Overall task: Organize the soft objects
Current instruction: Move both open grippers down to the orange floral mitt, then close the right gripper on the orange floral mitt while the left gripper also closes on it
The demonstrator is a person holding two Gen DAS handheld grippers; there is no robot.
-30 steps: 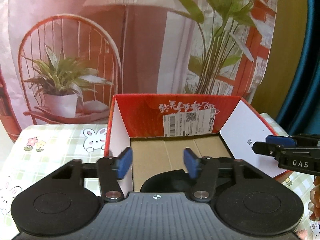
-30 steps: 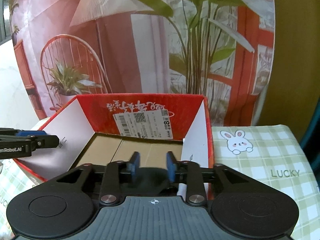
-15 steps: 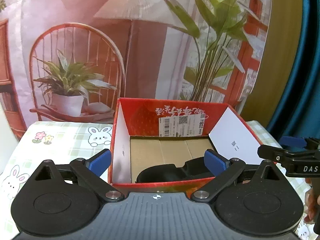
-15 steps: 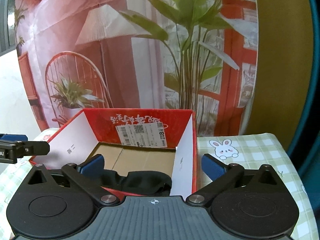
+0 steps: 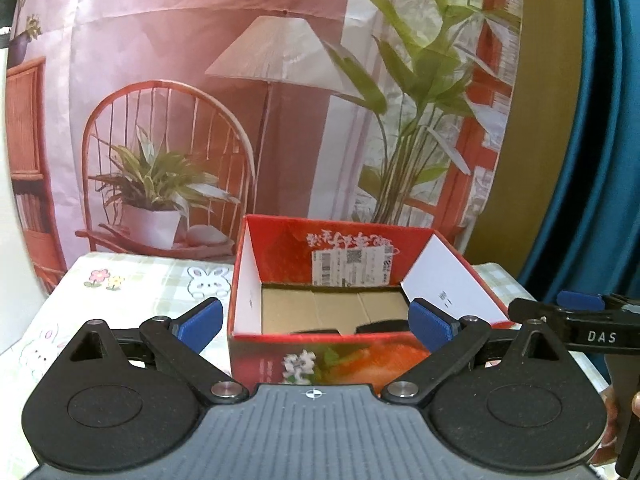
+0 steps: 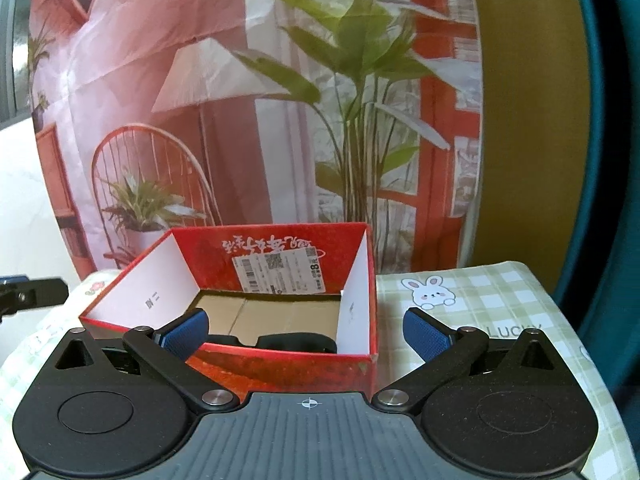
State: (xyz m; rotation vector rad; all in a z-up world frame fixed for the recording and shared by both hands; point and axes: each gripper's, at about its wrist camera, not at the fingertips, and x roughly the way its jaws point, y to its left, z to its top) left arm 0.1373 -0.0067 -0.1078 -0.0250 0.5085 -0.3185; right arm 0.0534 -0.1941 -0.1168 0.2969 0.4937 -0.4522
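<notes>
Grippers come first: the left gripper (image 5: 316,326) and right gripper (image 6: 306,336) both spread wide and hold nothing, each in front of the red box (image 5: 340,362) on the checked cloth (image 6: 480,300). Inside the box, against its near wall, lies the dark soft item (image 6: 288,342), touching neither gripper. Behind it hangs a printed backdrop (image 5: 280,100)

We see the open-topped red cardboard box (image 5: 320,354) with upright white side flaps (image 6: 354,304) walling its left and right. Entry is from above. A black soft item (image 6: 294,342) fills the near floor; farther brown cardboard floor (image 5: 340,310) lies bare.
</notes>
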